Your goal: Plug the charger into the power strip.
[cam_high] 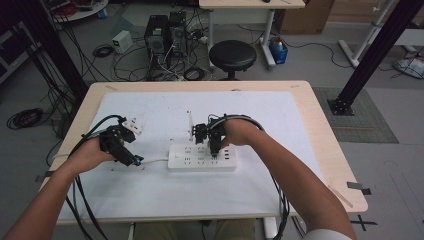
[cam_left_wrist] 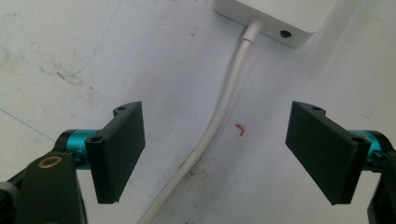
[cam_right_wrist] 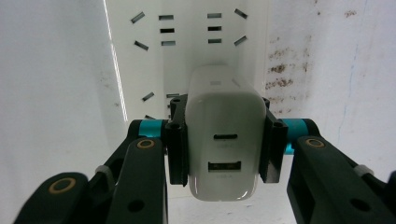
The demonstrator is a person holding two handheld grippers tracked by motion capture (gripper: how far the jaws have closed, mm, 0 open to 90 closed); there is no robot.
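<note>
Right claw [cam_right_wrist: 225, 140]: clamped on white charger [cam_right_wrist: 224, 135] | directly above power strip [cam_high: 202, 157] sockets (prongs hidden) | left claw [cam_left_wrist: 217, 154]: apart, astride strip's cord [cam_left_wrist: 219, 116].

In the right gripper view the white charger [cam_right_wrist: 223, 140] covers the sockets of the power strip [cam_right_wrist: 187, 32] beneath it, so whether its prongs are seated cannot be told. The left gripper view cuts the strip [cam_left_wrist: 275, 16] off at the top edge, and its cord [cam_left_wrist: 219, 116] runs out at the bottom. In the high view the socket markings are too small to read.
</note>
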